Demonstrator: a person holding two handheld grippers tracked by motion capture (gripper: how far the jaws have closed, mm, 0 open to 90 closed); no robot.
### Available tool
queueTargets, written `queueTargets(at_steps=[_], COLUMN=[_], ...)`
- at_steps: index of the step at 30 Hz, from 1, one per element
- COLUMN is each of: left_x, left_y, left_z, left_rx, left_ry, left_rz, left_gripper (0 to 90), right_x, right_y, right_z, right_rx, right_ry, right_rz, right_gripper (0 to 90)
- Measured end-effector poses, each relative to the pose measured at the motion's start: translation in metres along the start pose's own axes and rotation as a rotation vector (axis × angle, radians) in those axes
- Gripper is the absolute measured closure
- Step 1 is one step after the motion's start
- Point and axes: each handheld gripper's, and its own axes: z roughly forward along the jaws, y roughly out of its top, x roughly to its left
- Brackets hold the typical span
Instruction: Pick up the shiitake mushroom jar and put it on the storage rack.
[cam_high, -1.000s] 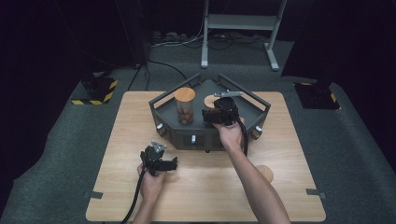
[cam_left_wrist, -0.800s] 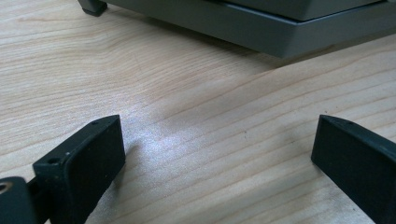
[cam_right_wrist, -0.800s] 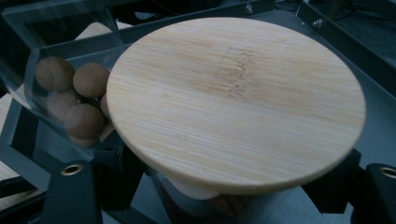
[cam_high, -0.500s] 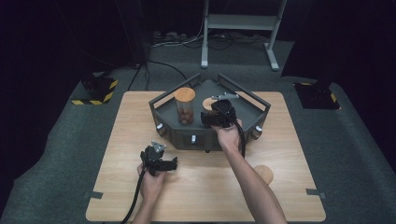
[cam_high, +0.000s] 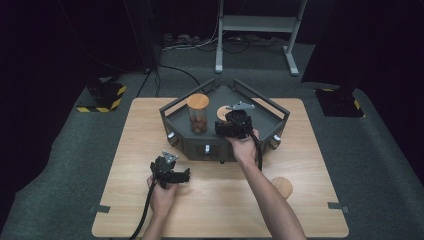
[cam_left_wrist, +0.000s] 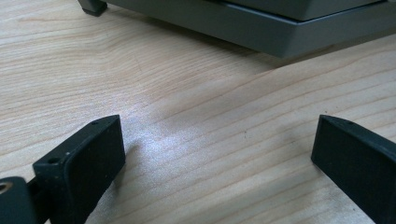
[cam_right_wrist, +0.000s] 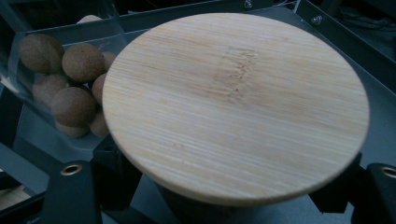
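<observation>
A grey angular tray (cam_high: 274, 111) stands at the back middle of the wooden table (cam_high: 310, 165). In it a clear jar of brown cork balls (cam_high: 197, 115) stands upright under a bamboo lid. Beside it is a second jar with a round bamboo lid (cam_high: 221, 113). My right gripper (cam_high: 233, 123) reaches into the tray from the near side. In the right gripper view its jaws sit just under the lid (cam_right_wrist: 233, 102), one on each side, shut on that jar, with the ball jar (cam_right_wrist: 65, 88) behind. My left gripper (cam_high: 175, 172) rests open on the table; nothing lies between its jaws (cam_left_wrist: 215, 149).
A loose round bamboo lid (cam_high: 281, 186) lies on the table at the right front. The tray's low wall (cam_left_wrist: 280, 32) is just beyond the left gripper. Tape marks sit at the table's front corners. Dark floor, cables and a metal stand lie beyond.
My right gripper has edged slightly left, closer onto the lidded jar. The left gripper has stayed where it was.
</observation>
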Motion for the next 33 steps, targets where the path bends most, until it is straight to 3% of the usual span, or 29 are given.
queueTargets(at_steps=[3, 7, 15, 26, 33], left_x=[0.0, 0.0, 0.0, 0.0, 0.0], left_y=[0.0, 0.0, 0.0, 0.0, 0.0], left_z=[0.0, 0.0, 0.0, 0.0, 0.0], left_rx=[0.0, 0.0, 0.0, 0.0, 0.001], left_ry=[0.0, 0.0, 0.0, 0.0, 0.0], left_rz=[0.0, 0.0, 0.0, 0.0, 0.0], left_gripper=[2.6, 2.6, 2.6, 2.6, 2.6], right_x=[0.0, -0.004, -0.008, -0.014, -0.014], right_y=[0.0, 0.0, 0.001, 0.003, 0.004], right_z=[0.0, 0.003, -0.005, -0.022, -0.033], right_rx=[0.009, 0.051, 0.049, 0.028, 0.019], right_ry=[0.003, 0.024, 0.045, 0.068, 0.048], right_rz=[0.009, 0.044, 0.064, 0.115, 0.12], right_gripper=[23.8, 15.5, 7.9, 5.5, 4.5])
